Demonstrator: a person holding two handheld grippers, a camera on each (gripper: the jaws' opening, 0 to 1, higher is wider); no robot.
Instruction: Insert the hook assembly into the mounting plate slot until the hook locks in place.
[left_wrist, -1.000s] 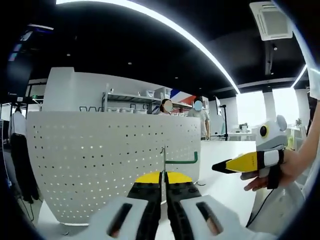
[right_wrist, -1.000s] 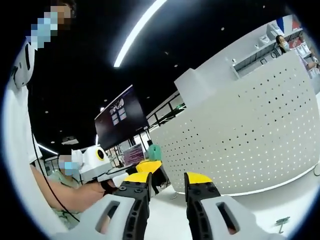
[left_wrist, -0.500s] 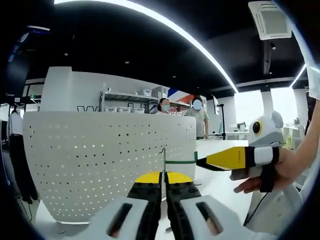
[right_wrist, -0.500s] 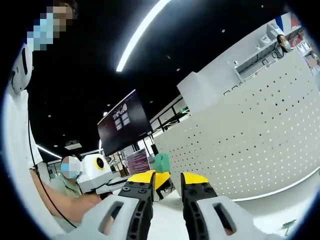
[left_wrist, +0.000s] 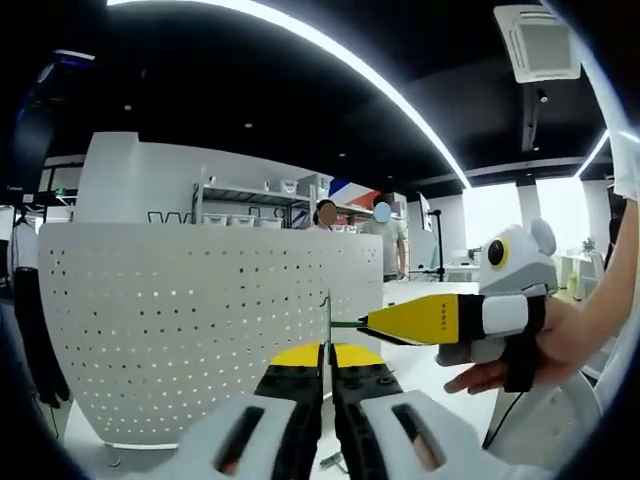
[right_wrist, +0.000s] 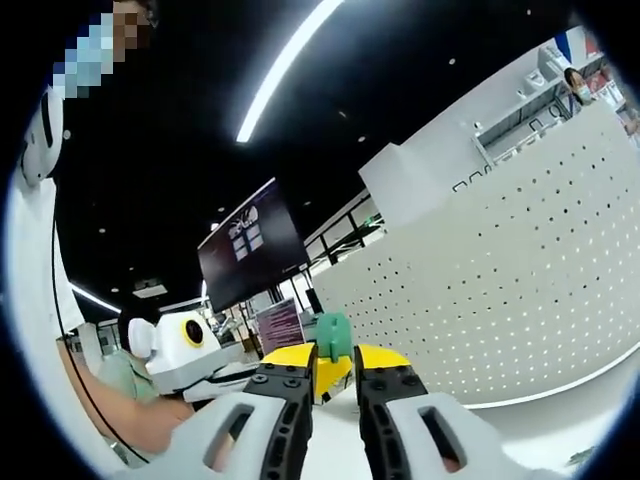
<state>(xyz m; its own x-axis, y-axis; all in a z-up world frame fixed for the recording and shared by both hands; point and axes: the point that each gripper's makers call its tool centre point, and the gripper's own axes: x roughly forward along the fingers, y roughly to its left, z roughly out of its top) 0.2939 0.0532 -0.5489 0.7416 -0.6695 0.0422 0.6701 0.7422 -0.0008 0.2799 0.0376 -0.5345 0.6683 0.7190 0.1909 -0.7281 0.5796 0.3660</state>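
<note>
**Hook steadied before the pegboard**

In the left gripper view, the left hand-held gripper (left_wrist: 327, 368) is clenched on the green hook (left_wrist: 330, 322), held upright before the perforated mounting plate (left_wrist: 200, 320); the right hand-held gripper (left_wrist: 375, 322) is brought to its arm, probably to steady it.

In the right gripper view, its jaws are seen nearly closed around a green piece (right_wrist: 333, 338).

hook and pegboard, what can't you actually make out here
- Hook: in the left gripper view the right gripper covers its far end; whether that gripper is clamping it is unclear.
- Hook base: hidden between the shut tips of the left gripper.
- Pegboard: its lower edge sits behind the left gripper's body.
- Right gripper view: the green piece is blurred and partly behind the jaws.
</note>
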